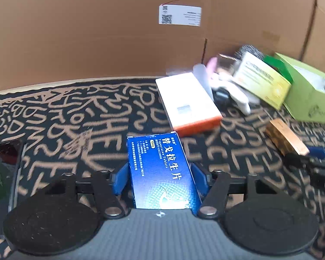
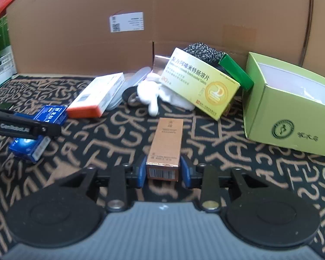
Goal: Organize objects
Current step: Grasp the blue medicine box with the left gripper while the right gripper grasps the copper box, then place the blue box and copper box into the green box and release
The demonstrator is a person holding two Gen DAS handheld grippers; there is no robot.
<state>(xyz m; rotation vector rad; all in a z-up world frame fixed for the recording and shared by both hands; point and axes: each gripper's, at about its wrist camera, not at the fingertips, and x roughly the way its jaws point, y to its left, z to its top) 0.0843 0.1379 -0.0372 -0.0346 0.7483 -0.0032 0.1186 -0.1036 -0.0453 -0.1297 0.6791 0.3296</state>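
Blue box (image 1: 160,173) sits between the left gripper's (image 1: 160,178) blue pads, jaws closed on its sides, box low over the patterned mat (image 1: 54,117); right view shows the same box (image 2: 35,130) at left with the left gripper (image 2: 23,127) across it. Copper box (image 2: 165,149) is pinched between the right gripper's (image 2: 163,171) pads at its barcode end, jaws narrowed to its width; whether it is lifted or resting on the mat, cannot tell. Left view shows the copper box (image 1: 286,137) at right, gripper mostly blurred. Both grabs look made, nothing looks sorted yet. Green bin (image 2: 290,106) at right is open and looks near empty inside, probably the target, only a guess. Still loose in a pile by the cardboard wall (image 2: 75,32): white-orange box (image 2: 97,99), yellow box (image 2: 202,82) leaning on the pile, white cloth (image 2: 151,95), scrubber (image 2: 202,51), green box (image 2: 236,72), clear case (image 2: 138,77). Most of the task left: two items in hand, about six waiting.
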